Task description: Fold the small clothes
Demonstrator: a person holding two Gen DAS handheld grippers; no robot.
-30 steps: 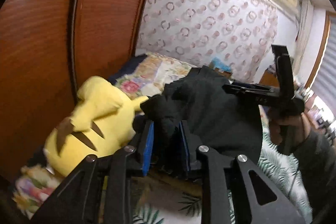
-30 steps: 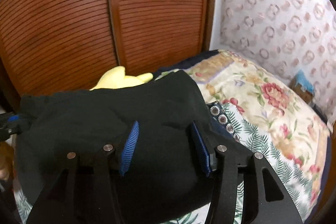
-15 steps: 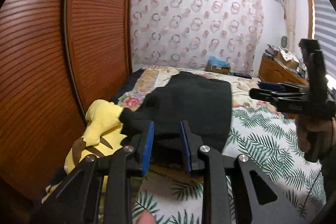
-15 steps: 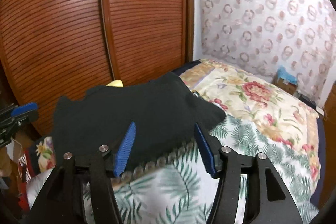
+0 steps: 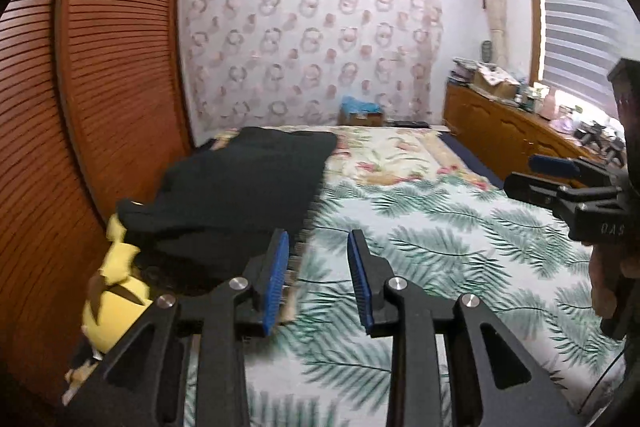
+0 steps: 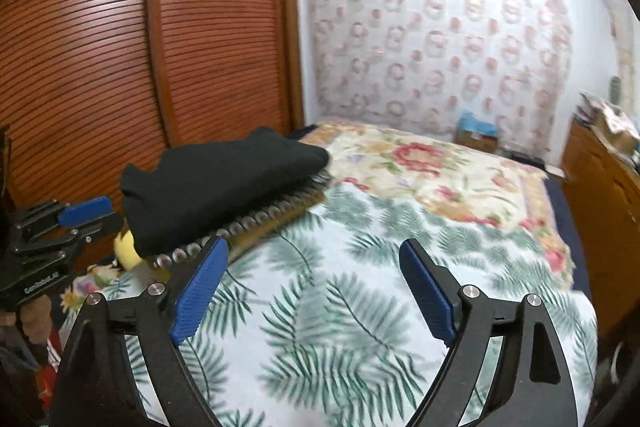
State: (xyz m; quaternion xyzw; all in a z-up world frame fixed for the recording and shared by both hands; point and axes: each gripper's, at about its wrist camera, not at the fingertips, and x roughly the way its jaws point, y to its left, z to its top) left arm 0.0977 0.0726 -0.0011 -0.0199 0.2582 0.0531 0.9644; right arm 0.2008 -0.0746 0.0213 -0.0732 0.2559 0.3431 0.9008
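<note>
I see a matt black cloth garment (image 5: 240, 187) on the bed's (image 5: 440, 247) leaf-print cotton cover, beside glossy slatted wood doors (image 6: 100, 47) and a plush yellow toy (image 5: 116, 303).

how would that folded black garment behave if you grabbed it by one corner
The black garment would probably go floppy and unfold: it is soft cloth, its near edge sagging over the yellow plush toy. It likely weighs little. It should not slip much on the leaf-print bedspread.
</note>
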